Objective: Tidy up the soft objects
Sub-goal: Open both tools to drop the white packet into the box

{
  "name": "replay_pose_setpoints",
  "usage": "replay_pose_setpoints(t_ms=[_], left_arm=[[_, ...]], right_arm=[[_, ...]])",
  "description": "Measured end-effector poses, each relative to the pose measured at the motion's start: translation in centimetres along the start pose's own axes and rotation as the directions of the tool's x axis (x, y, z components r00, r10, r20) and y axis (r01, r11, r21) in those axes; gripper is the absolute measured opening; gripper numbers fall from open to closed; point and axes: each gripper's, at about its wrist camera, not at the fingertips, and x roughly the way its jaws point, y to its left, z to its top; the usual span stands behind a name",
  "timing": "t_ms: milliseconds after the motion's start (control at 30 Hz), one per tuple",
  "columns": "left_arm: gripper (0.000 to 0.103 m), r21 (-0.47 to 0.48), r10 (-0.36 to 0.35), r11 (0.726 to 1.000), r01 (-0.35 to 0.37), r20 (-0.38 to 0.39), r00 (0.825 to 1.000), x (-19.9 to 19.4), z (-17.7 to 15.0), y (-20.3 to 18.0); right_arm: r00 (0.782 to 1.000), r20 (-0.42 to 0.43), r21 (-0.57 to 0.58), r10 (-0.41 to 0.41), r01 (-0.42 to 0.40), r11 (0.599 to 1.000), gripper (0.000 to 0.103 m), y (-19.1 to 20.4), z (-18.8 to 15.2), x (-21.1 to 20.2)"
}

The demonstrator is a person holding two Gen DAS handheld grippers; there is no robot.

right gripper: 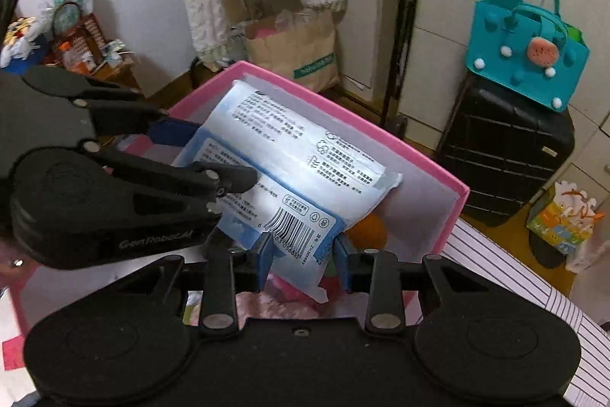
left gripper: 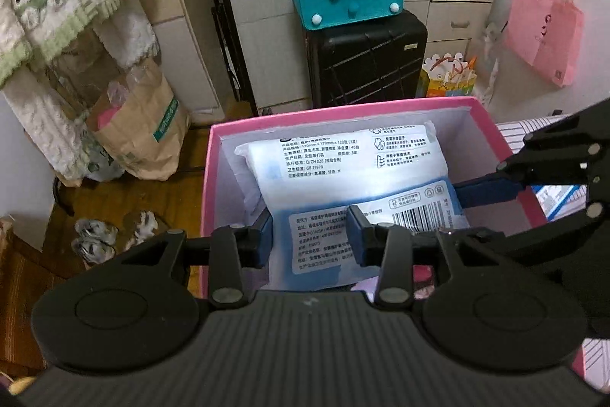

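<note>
The tissue pack (left gripper: 354,174), a soft white-and-blue plastic-wrapped package with printed labels and a barcode, sits inside the pink box (left gripper: 207,178), which fills the centre of both views. The pack lies tilted, its far end raised against the box's white inner wall and its near end low toward the bottom of the frame.

Both grippers grasp this 1 pack. The left gripper (left gripper: 310,235) has its blue fingers (left gripper: 358,235) clenched on the near edge of the pack, at the lower centre of the left wrist view. The right gripper (right gripper: 303,260) has its fingers (right gripper: 263,258) on either side of the barcode corner, pads against the wrapper, at the lower centre of the right wrist view.

Status: the pack is already within the box walls but not released. Judged remaining: settle the pack flat, then release both grips. An orange object (right gripper: 368,229) and pink patterned fabric (right gripper: 282,296) show under the pack inside the box, so at least part of the contents appears already stowed. Whether further soft items wait outside the box cannot be told.
</note>
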Motion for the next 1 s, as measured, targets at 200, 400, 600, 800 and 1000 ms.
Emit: replay_pose_setpoints(t_ms=[200,400,600,800,1000], left_arm=[[0.037,0.045,0.094,0.995,-0.093,-0.010,0.996,1.7,-1.1,-1.0],[0.038,0.007,0.072,0.997,-0.072,-0.002,0.997,0.5,-1.2,-0.9],[0.042,-0.011,-0.001,1.000,0.002,0.012,1.000,-3.4,-1.6,-0.6],[0.050,-0.039,-0.063,0.997,0.062,-0.017,0.998,-6.9,-1.8,-1.1],[0.054,-0.027,-0.086,0.996,0.086,-0.029,0.996,-10.4,-2.8,-2.2]], right_arm=[[1.000,-0.014,0.025,-0.002,0.002,1.000,0.039,-0.2,-0.6,0.3],[0.996,0.078,0.025,0.037,-0.039,0.999,0.040,-0.7,-1.5,-2.6],[0.981,0.168,0.054,0.097,-0.108,0.993,0.041,-1.6,-2.7,-6.8],[0.983,0.164,0.078,0.088,-0.102,0.992,0.042,-1.6,-3.3,-8.8],[0.979,0.179,0.038,0.097,-0.105,0.994,0.044,-0.7,-4.5,-11.7]])
